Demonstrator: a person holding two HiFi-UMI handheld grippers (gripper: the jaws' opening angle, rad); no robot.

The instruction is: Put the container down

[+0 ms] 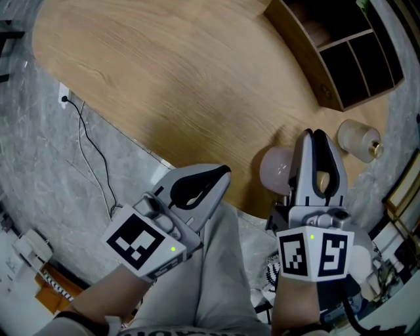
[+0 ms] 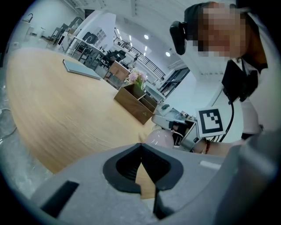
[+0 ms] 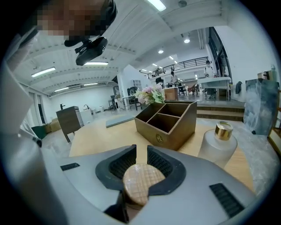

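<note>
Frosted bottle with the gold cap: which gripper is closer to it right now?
Right. The right gripper, clamped on the container, is just left of the bottle in the head view. The left gripper is farther left, shut and empty, beyond the right one.

Bright, even overhead light; soft shadows; fisheye warp, dark corners.

Oval wooden table (image 1: 184, 72), grey marbled floor (image 1: 39, 151), white walls (image 3: 94, 94), bright ceiling lights (image 3: 156, 4).

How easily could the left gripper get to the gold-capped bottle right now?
Probably not easily: the right gripper, shut on the pink container, stands between the left gripper and the bottle.
</note>
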